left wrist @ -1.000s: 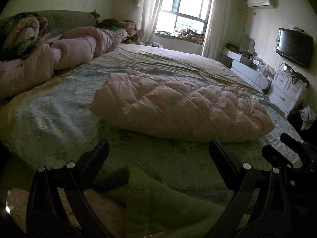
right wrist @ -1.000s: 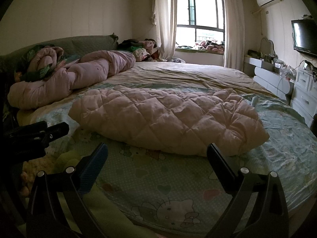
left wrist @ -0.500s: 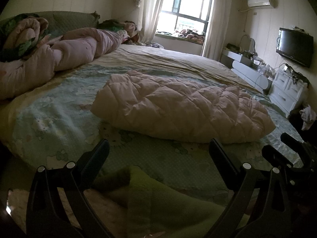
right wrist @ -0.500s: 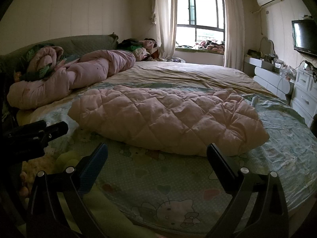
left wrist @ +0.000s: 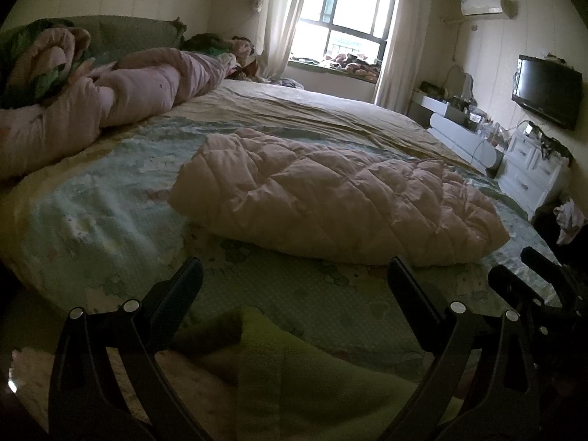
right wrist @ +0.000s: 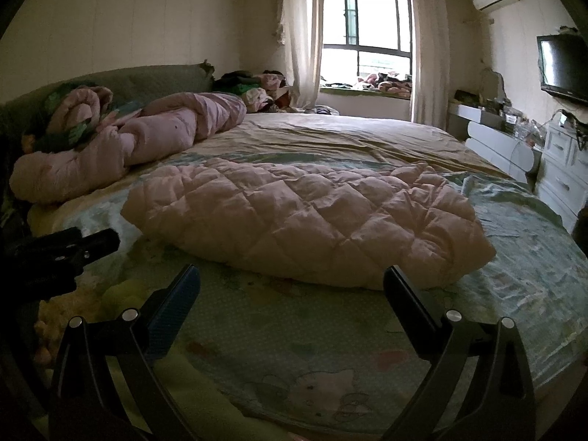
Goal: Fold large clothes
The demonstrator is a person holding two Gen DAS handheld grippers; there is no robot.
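Left wrist view: the pink quilted garment [left wrist: 330,198] lies in a folded, puffy bundle on the bed [left wrist: 92,213], ahead of the left gripper [left wrist: 294,283] and clear of both its fingers. That gripper stands wide apart with nothing between its fingers; a yellow-green cloth [left wrist: 294,375] lies just below and between them at the near edge of the bed. To its right the dark fingers of the right gripper [left wrist: 529,275] poke into view.

In the right wrist view the same pink quilted garment [right wrist: 305,220] sits straight ahead of the right gripper [right wrist: 292,286], which is also spread wide and empty. The left gripper [right wrist: 88,246] shows at its left. Farther ahead and left, a rolled pink duvet [right wrist: 121,147] rests by the green headboard [right wrist: 147,81]. Beyond are the curtained window [right wrist: 367,36] and, to the right, a wall television [right wrist: 562,66] above white drawers [right wrist: 562,176].
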